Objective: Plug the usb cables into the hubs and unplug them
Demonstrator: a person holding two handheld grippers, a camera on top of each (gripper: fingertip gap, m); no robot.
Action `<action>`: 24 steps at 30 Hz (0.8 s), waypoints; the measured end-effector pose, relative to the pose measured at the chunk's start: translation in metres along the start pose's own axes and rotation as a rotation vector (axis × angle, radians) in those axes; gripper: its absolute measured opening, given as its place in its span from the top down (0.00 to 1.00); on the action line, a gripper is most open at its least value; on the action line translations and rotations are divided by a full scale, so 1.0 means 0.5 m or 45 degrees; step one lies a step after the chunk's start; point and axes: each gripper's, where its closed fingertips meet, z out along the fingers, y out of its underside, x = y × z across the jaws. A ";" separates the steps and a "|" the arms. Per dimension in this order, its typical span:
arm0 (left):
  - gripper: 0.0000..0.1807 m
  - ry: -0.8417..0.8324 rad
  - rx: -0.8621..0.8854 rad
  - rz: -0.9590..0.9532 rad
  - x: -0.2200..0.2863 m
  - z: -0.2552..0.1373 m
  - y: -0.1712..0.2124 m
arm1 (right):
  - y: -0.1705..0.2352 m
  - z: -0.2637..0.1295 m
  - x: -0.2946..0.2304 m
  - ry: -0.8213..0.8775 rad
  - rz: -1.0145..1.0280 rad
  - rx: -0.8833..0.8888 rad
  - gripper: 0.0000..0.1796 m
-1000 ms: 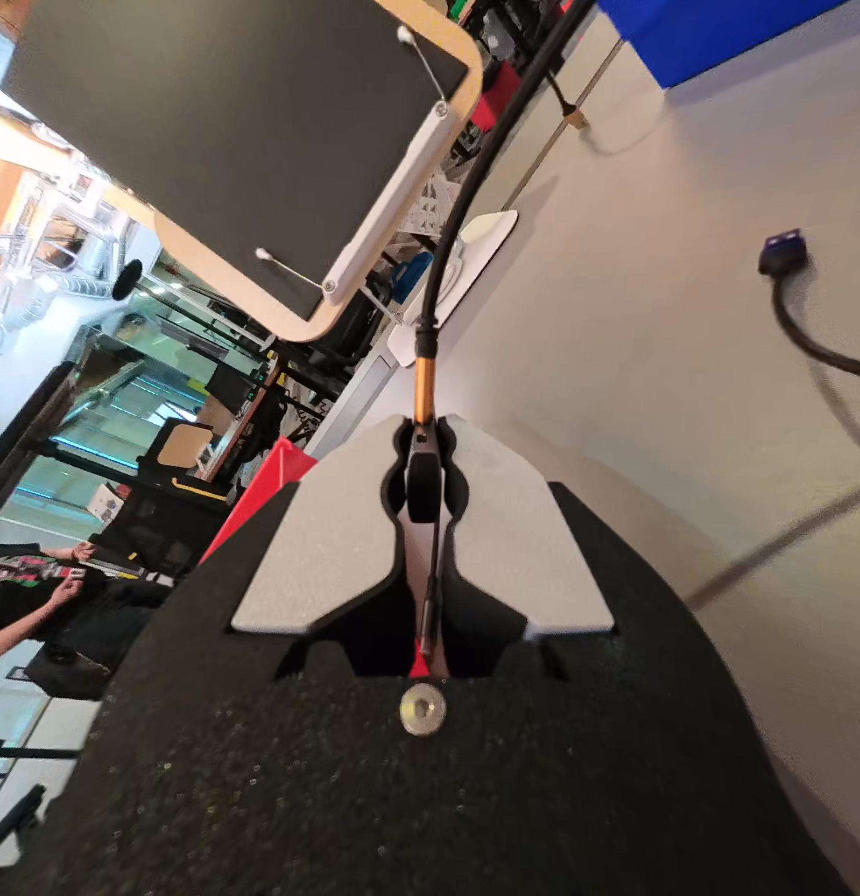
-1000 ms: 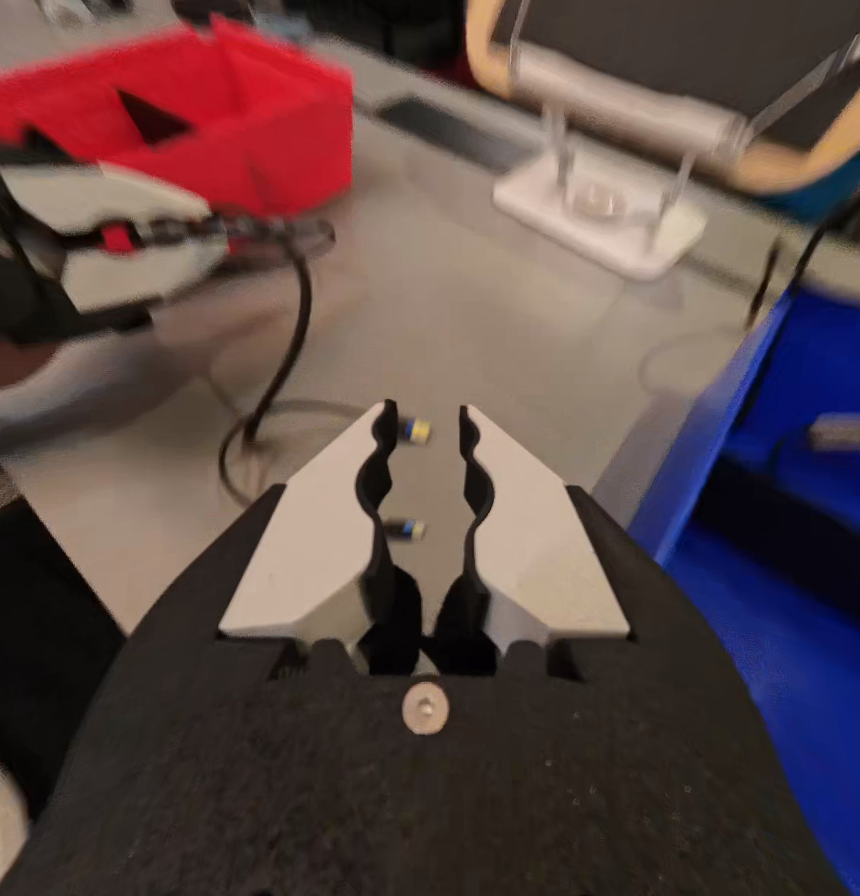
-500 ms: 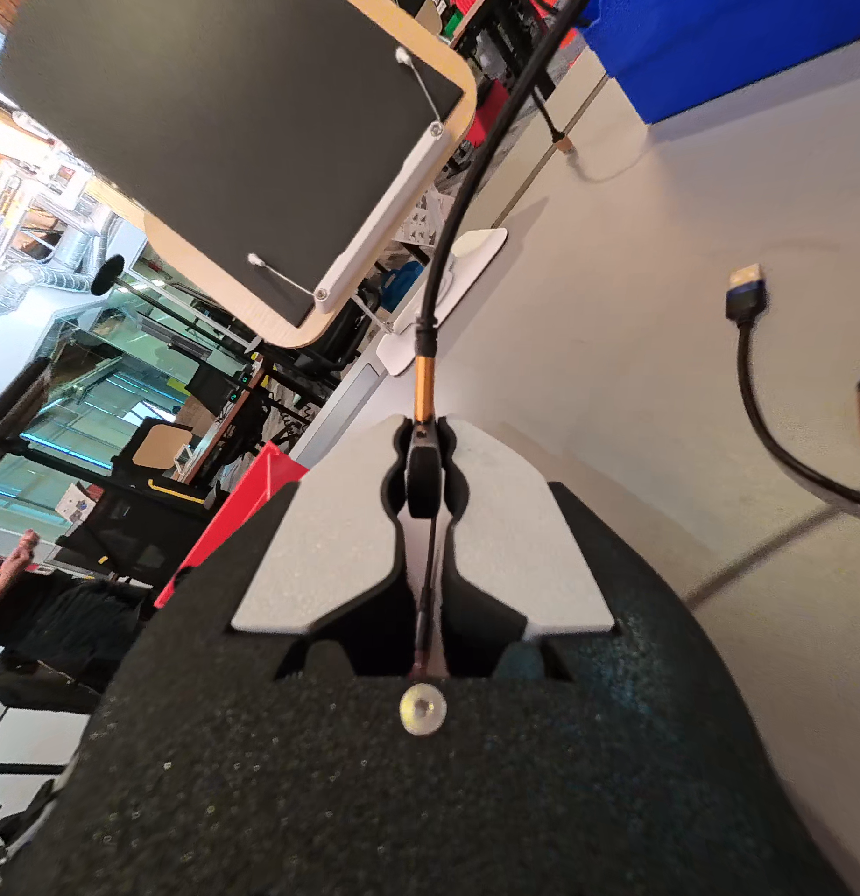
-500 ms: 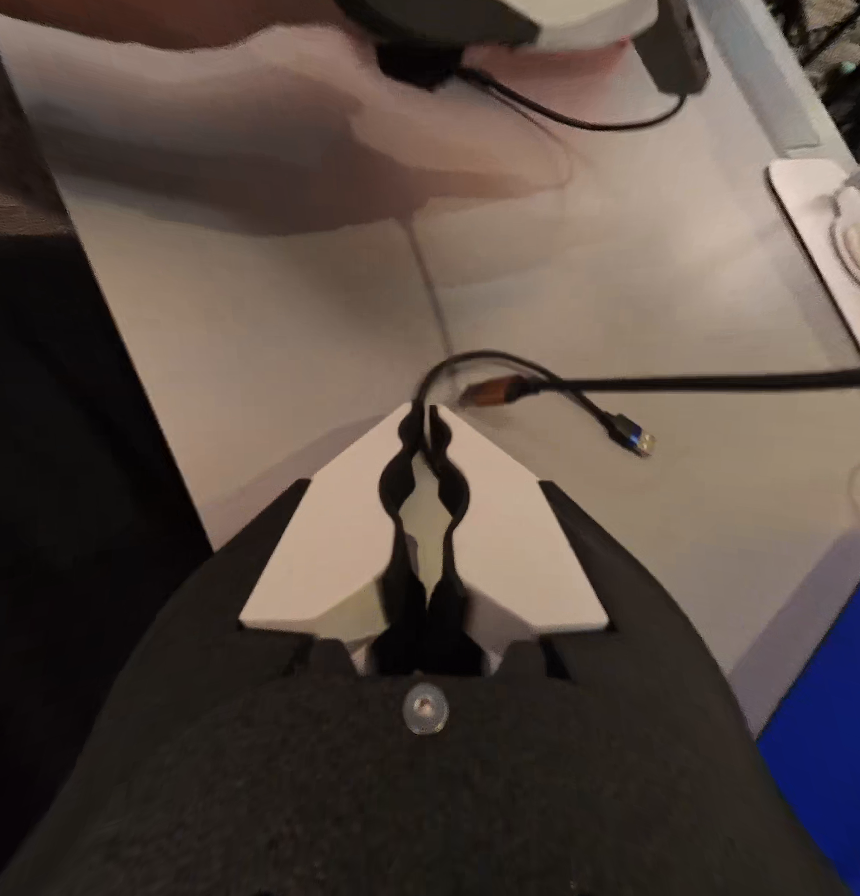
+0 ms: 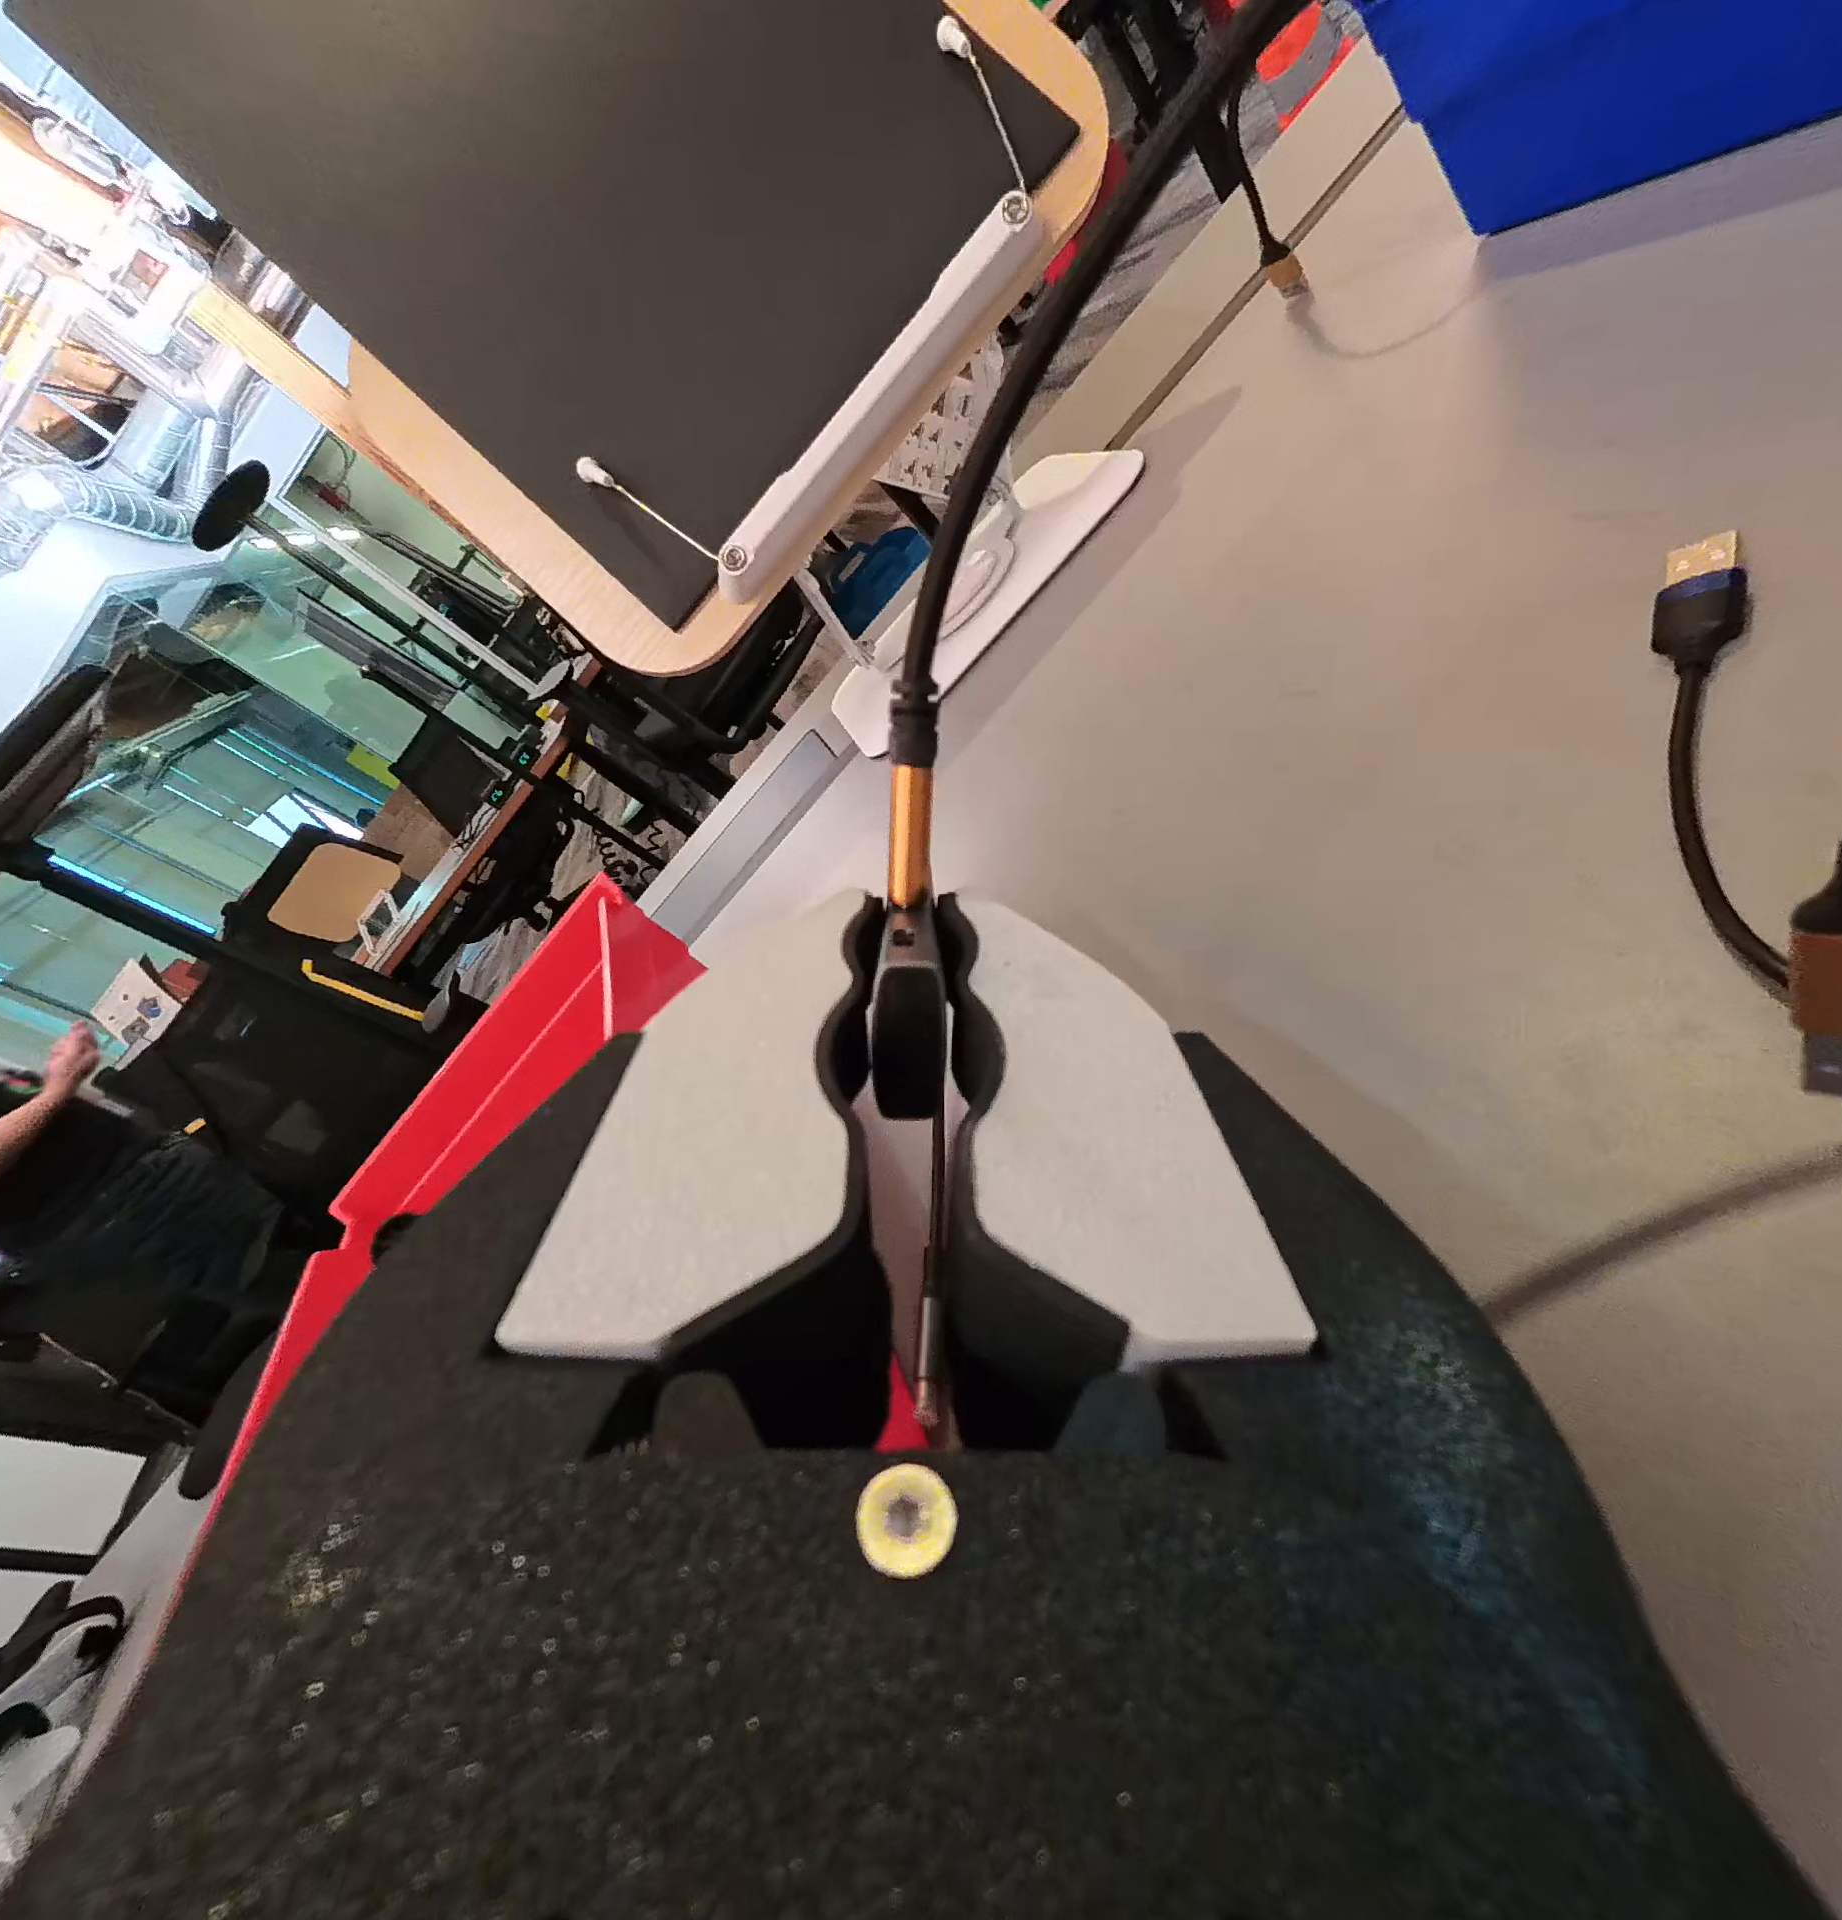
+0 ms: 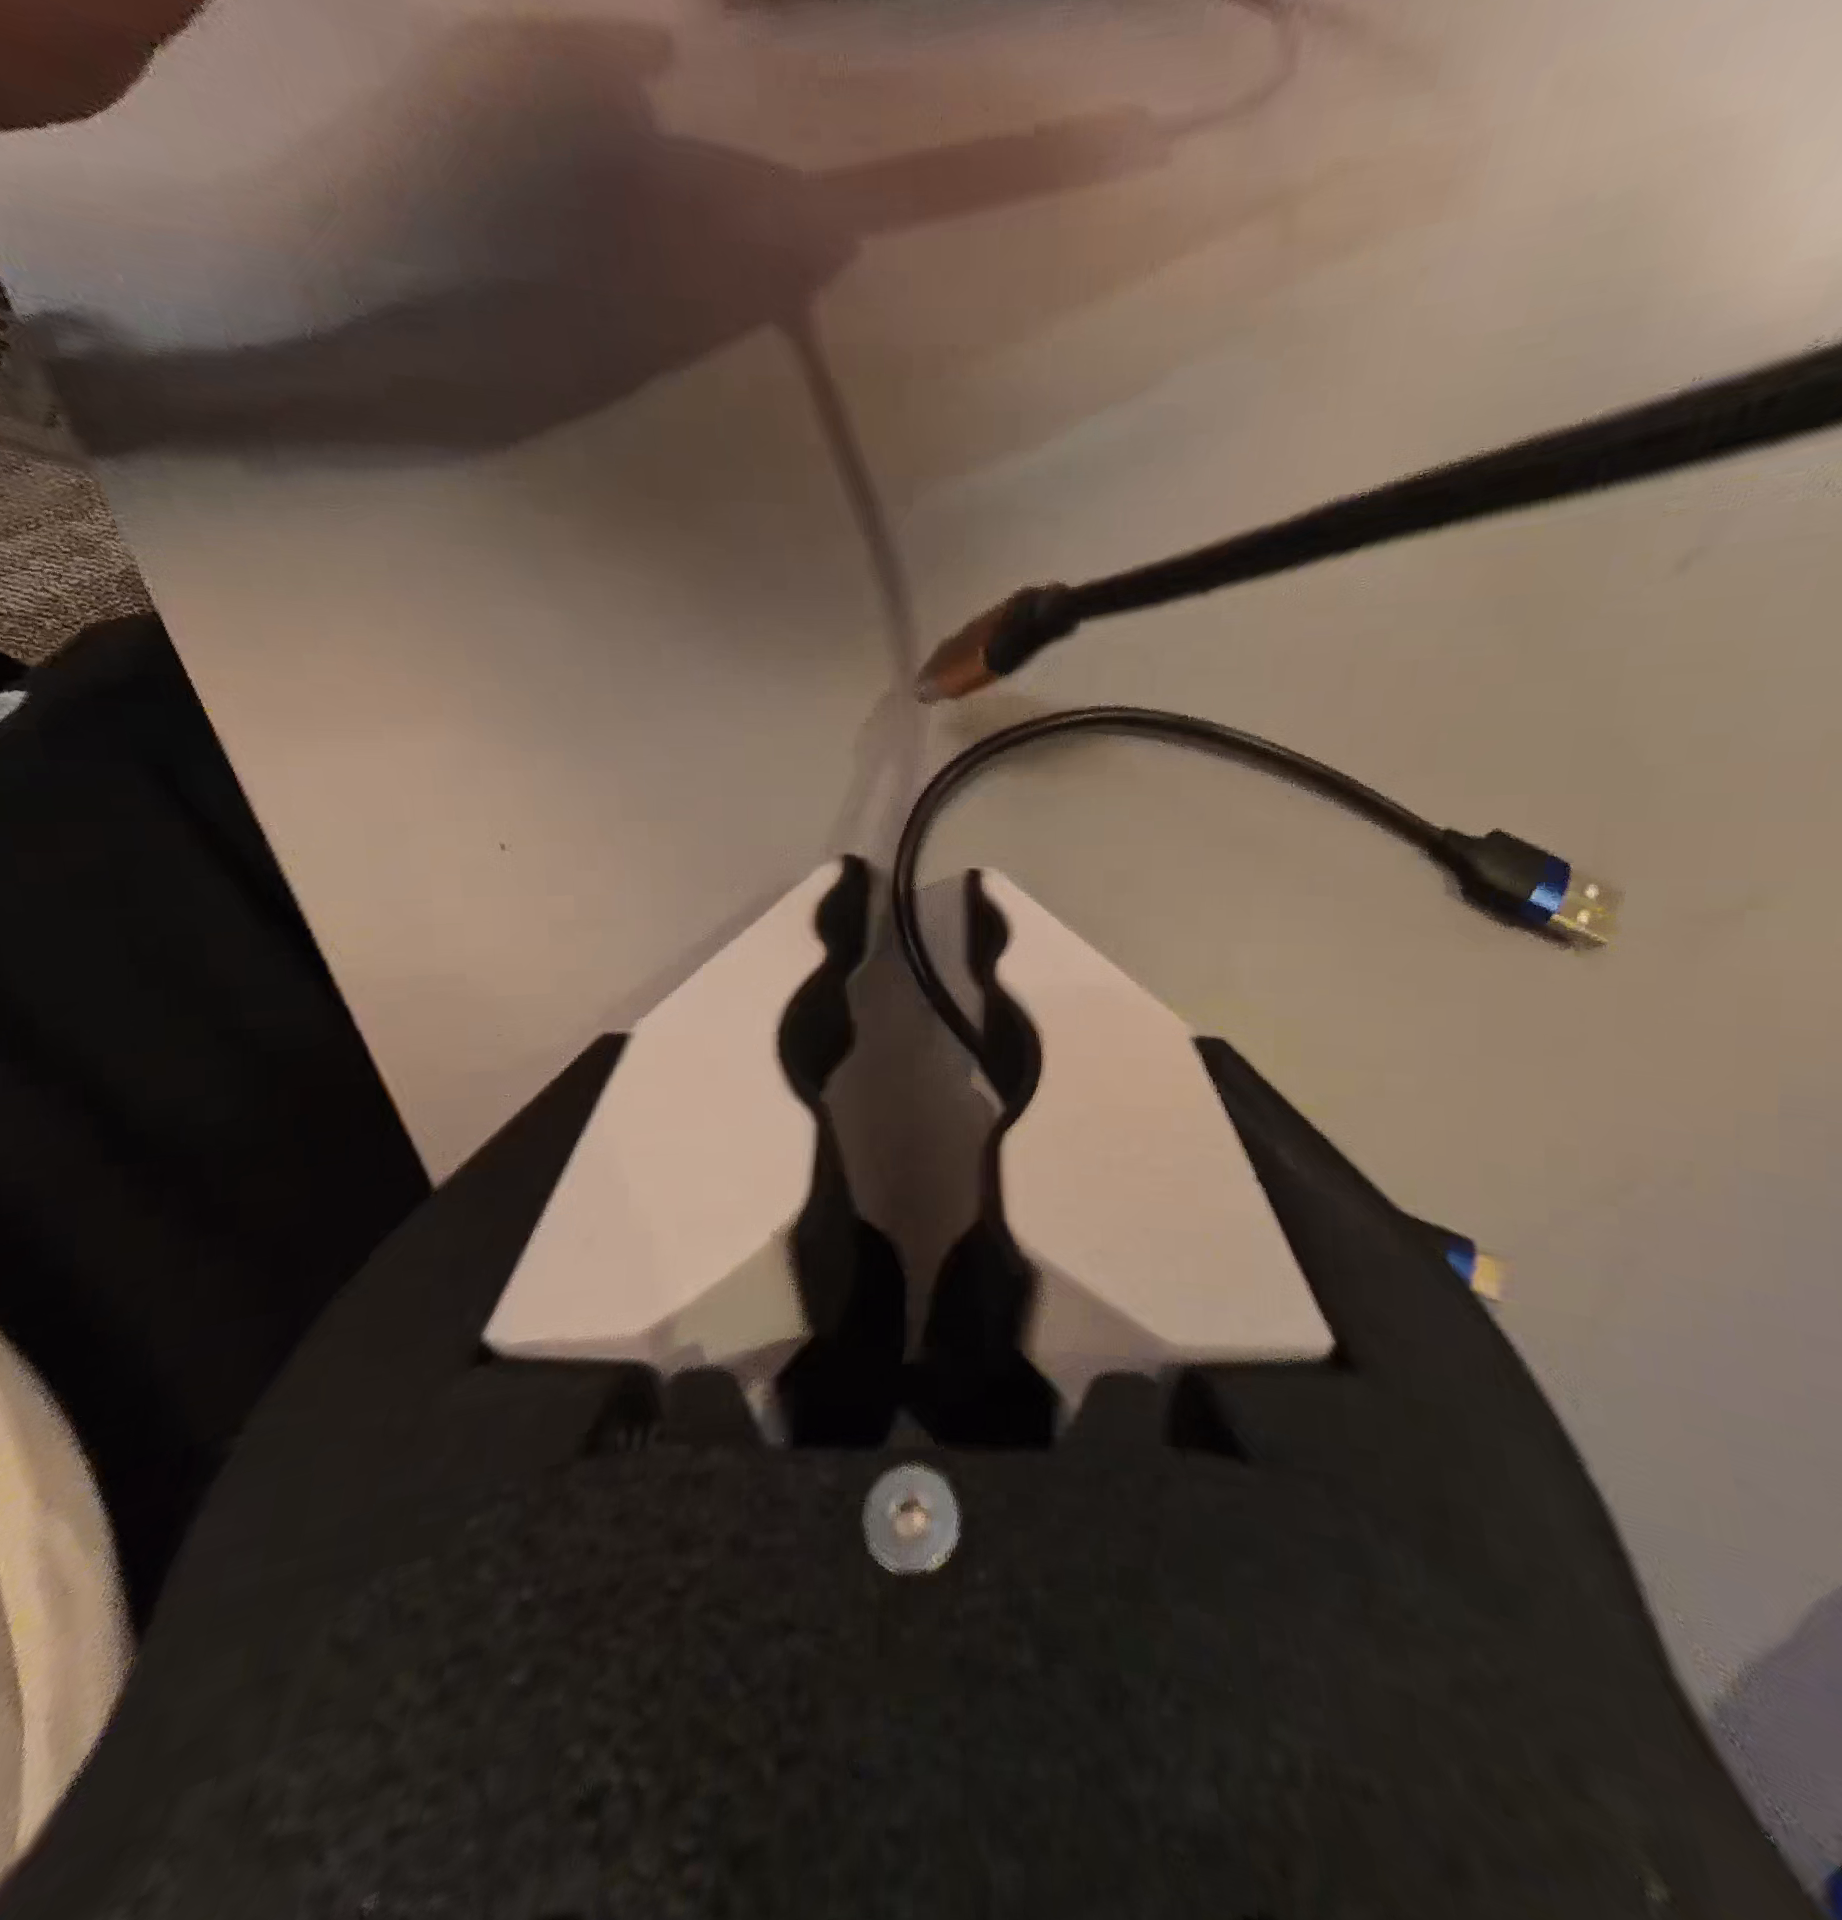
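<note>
My left gripper (image 5: 909, 914) is shut on the black plug (image 5: 904, 1023) of a thick black cable (image 5: 1000, 416) with an orange sleeve, which rises up and away. A thin black cable (image 6: 1156, 727) ends in a blue-banded USB plug (image 6: 1530, 894) on the grey table; the plug also shows in the left wrist view (image 5: 1701, 597). My right gripper (image 6: 917, 883) stands slightly open, and this thin cable runs between its fingers against the right one. A thick cable's copper-coloured end (image 6: 964, 660) hovers just ahead, blurred. No hub is clearly visible.
A red bin (image 5: 543, 1039) sits left of my left gripper and a blue bin (image 5: 1623, 104) at the far right. A dark board on a white stand (image 5: 1062, 488) is behind. Another blue-banded plug (image 6: 1473, 1268) peeks out by my right finger. The table edge (image 6: 273, 831) runs on the left. My hands' fingertips stand some 20 cm from each other.
My right gripper swung down toward the table, closed almost fully over the thin cable, and now stands wider apart. The left gripper kept its hold and shifted slightly.
</note>
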 end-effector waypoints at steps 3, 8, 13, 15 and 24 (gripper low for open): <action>0.95 -0.008 0.001 -0.001 -0.003 0.001 0.000 | 0.001 -0.002 -0.023 -0.101 0.023 -0.020 0.99; 0.95 -0.018 -0.017 -0.028 -0.011 0.005 0.009 | -0.097 -0.117 -0.150 -0.702 0.108 0.267 0.98; 0.95 -0.013 -0.028 -0.059 -0.014 0.007 0.015 | -0.219 -0.258 -0.052 -0.830 0.407 0.734 1.00; 0.95 -0.009 -0.041 -0.068 -0.014 0.010 0.018 | -0.233 -0.277 0.023 -0.798 0.565 0.873 1.00; 0.95 -0.004 -0.069 -0.047 -0.010 0.012 0.027 | 0.013 -0.102 0.143 -0.057 0.446 0.203 0.95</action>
